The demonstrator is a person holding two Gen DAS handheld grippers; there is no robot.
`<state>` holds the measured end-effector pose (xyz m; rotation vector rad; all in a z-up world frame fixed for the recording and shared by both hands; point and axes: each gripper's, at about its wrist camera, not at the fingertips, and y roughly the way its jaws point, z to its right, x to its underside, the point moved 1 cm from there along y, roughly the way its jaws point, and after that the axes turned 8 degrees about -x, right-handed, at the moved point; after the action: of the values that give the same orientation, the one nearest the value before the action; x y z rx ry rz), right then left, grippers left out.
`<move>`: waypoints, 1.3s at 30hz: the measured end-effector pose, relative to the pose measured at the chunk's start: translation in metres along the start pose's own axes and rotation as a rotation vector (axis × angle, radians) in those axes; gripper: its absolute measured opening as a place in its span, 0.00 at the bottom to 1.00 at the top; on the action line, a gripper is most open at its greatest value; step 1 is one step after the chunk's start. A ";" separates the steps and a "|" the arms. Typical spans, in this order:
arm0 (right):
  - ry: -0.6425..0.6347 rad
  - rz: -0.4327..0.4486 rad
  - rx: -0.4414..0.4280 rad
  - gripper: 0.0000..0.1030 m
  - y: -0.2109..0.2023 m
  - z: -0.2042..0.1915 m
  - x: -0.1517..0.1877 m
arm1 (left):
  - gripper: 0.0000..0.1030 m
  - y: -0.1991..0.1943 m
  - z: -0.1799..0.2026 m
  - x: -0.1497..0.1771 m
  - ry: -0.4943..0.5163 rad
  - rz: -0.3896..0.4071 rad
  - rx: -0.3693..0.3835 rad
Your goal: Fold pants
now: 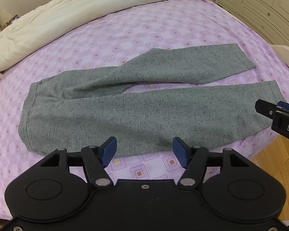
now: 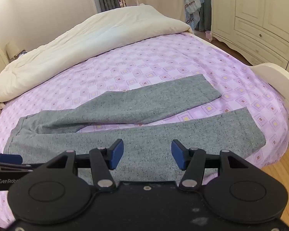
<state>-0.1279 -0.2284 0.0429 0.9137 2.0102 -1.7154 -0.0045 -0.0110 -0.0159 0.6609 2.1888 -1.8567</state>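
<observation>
A bed point(image 1: 163, 25) fills both views, its lilac sheet bare except for a cream duvet point(image 1: 71, 13) bunched along the far side. The pants point(image 1: 136, 111), grey knit, lie flat across the near half of the sheet, waistband to the left, the two legs running right and parted in a narrow V with sheet showing between them. The near leg lies along the bed's near edge; the far leg angles away, its cuff well apart from the near cuff.

No fold shows yet, so the job looks to be at its start: lengthwise, one leg onto the other. The left gripper point(image 1: 144, 150) hovers at the near leg's edge about mid-length, jaws wide, nothing between them. The right gripper point(image 2: 147, 154) hangs over the near leg toward the cuff, jaws equally wide and empty.

The next move likely calls for both to drop, pinch the near edge at two points, and carry it across evenly so the seams meet without bunching at the crotch.
</observation>
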 end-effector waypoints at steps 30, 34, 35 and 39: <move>0.016 -0.008 -0.013 0.57 0.001 0.000 0.004 | 0.64 0.004 0.002 0.002 0.001 -0.020 -0.002; 0.015 -0.008 -0.014 0.57 0.001 0.000 0.004 | 0.64 0.004 0.003 0.003 0.002 -0.021 -0.003; 0.015 -0.009 -0.014 0.57 0.001 0.000 0.004 | 0.64 0.004 0.002 0.003 0.001 -0.021 -0.003; 0.016 -0.009 -0.014 0.57 0.001 0.000 0.005 | 0.64 0.004 0.002 0.003 0.001 -0.019 -0.002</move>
<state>-0.1306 -0.2272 0.0389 0.9184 2.0371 -1.7015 -0.0053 -0.0119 -0.0209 0.6429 2.2045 -1.8631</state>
